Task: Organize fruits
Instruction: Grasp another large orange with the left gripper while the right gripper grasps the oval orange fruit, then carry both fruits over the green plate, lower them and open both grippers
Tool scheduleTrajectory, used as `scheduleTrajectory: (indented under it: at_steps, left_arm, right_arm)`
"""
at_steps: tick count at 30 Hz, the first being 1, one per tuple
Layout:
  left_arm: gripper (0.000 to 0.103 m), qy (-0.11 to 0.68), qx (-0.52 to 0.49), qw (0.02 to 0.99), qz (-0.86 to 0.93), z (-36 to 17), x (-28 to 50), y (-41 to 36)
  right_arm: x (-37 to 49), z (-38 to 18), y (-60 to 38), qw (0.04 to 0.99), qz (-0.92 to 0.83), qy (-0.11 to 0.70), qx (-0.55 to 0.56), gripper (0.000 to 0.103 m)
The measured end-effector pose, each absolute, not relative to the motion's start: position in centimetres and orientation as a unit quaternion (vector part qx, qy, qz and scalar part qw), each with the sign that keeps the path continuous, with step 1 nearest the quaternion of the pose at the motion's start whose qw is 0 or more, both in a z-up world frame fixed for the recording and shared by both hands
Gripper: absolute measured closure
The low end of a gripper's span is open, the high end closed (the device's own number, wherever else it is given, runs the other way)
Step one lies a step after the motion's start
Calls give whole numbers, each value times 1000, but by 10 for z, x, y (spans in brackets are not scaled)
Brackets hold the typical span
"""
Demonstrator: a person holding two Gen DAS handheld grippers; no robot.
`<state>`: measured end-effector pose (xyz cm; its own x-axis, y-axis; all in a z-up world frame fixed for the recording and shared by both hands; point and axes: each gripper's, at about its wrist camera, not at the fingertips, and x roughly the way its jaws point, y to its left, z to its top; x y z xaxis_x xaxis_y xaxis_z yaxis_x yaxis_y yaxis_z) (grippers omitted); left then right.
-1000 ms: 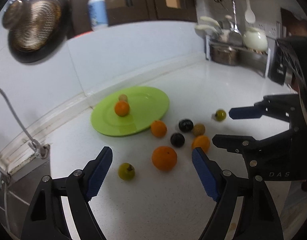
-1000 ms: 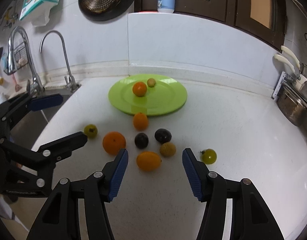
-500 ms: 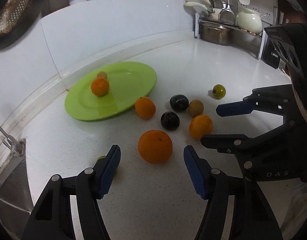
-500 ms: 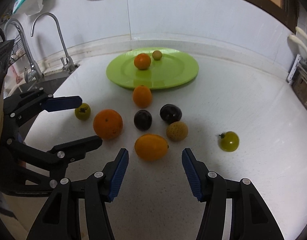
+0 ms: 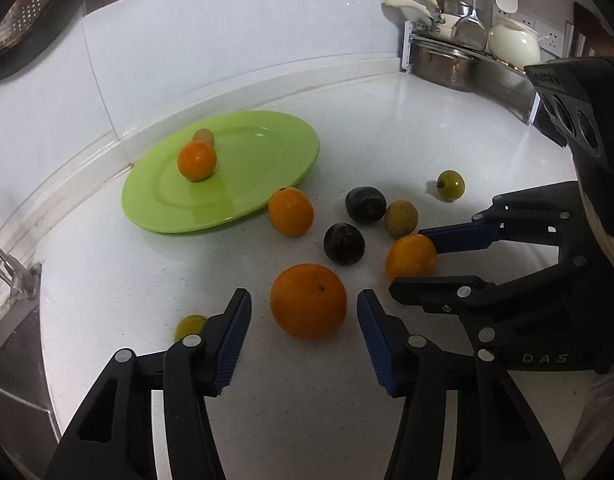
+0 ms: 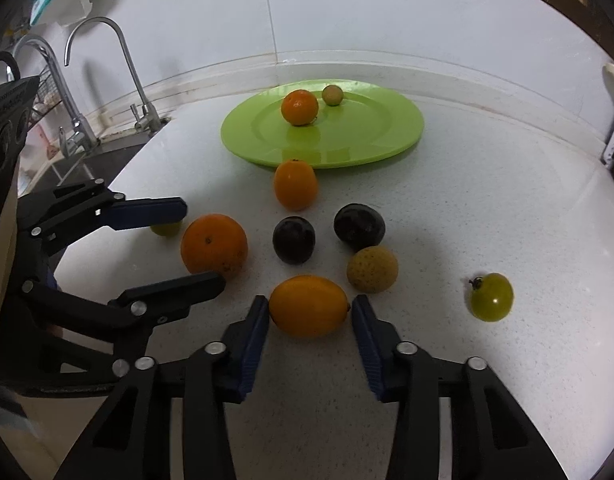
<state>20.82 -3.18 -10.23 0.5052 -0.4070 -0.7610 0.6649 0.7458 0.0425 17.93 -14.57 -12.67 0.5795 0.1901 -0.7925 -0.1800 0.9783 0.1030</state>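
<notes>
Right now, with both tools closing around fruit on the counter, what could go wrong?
The left tool is closing on the big orange; a round fruit gripped only at the fingertips might squirt out and roll. The right tool is closing on the oval orange fruit, beside the speckled fruit, which may get nudged. The two tools also sit close together and could bump.

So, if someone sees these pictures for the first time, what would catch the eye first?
Probably the two tools closing at once: the left tool around the big orange, a gap visible on each side, and the right tool around the oval yellow-orange fruit, pads at its ends. Next, the bright green plate at the back of the white counter, holding a small orange.
</notes>
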Motion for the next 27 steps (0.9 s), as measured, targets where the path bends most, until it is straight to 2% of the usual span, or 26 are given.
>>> scheduleTrajectory:
  at_steps: [6, 13, 27]
  left_arm:
    - [63, 391, 163, 855, -299, -104, 209, -37]
    - [63, 402, 138, 860, -282, -97, 202, -37]
    - [63, 373, 108, 889, -242, -50, 179, -40]
  right_arm:
    - [179, -126, -152, 887, 113, 446, 18, 62]
    - [174, -120, -156, 891, 126, 435, 14, 62]
    - [161, -78, -168, 909, 149, 389, 5, 62]
